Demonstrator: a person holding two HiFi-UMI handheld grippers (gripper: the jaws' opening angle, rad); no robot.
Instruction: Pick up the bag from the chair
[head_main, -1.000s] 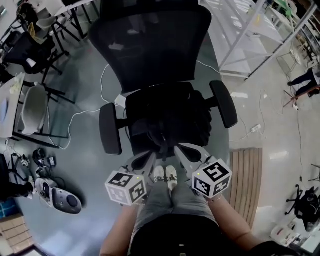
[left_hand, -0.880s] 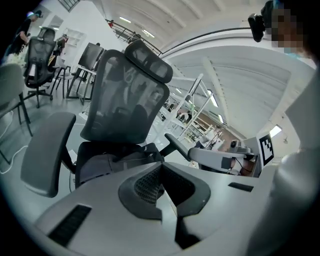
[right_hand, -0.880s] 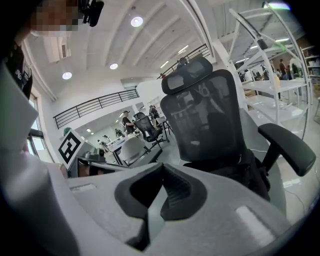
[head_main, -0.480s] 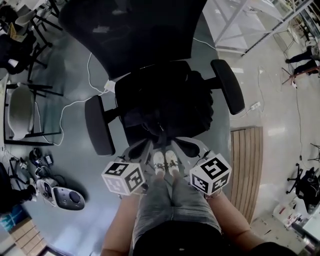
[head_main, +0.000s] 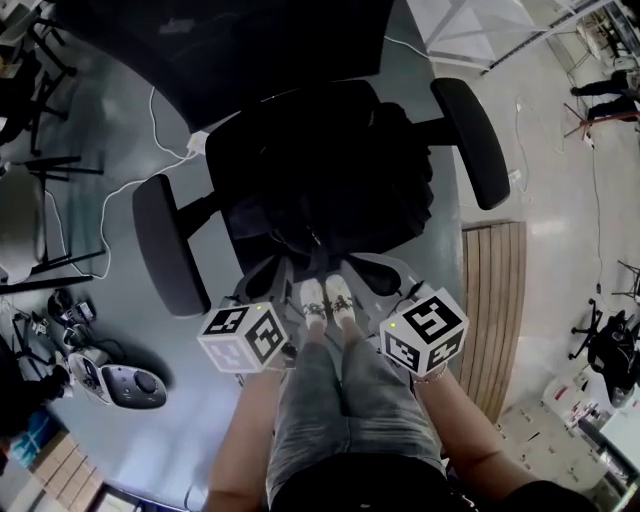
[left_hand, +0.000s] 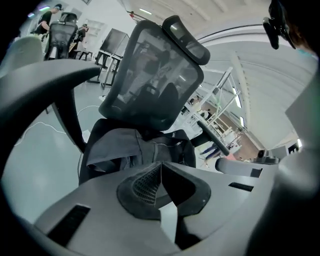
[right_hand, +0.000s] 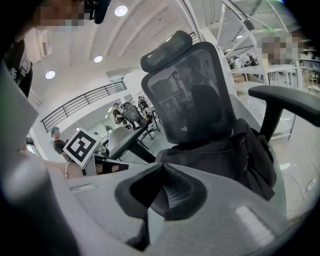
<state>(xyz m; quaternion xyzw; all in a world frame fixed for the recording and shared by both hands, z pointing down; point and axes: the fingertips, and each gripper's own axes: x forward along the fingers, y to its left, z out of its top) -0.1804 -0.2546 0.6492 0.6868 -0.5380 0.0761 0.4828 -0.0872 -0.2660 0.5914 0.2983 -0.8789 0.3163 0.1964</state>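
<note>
A black bag (head_main: 335, 175) lies slumped on the seat of a black mesh-backed office chair (head_main: 165, 245). In the head view my left gripper (head_main: 281, 267) and right gripper (head_main: 356, 266) are side by side just short of the seat's front edge, both pointing at the bag. The left gripper view shows the bag (left_hand: 131, 146) ahead of my shut left gripper (left_hand: 161, 165), not touching it. My right gripper (right_hand: 162, 168) is also shut and empty, with the bag (right_hand: 235, 152) ahead to the right, under the backrest (right_hand: 195, 95).
The chair's armrests (head_main: 475, 140) flank the seat. White cable (head_main: 125, 185) and a power strip (head_main: 197, 141) lie on the grey floor at left, with devices (head_main: 120, 382) lower left. A wooden slatted board (head_main: 495, 290) lies right. My shoes (head_main: 325, 298) sit between the grippers.
The chair and bag have come nearer and slid lower in the head view. Both grippers have closed in on the seat's front edge, still shut.
</note>
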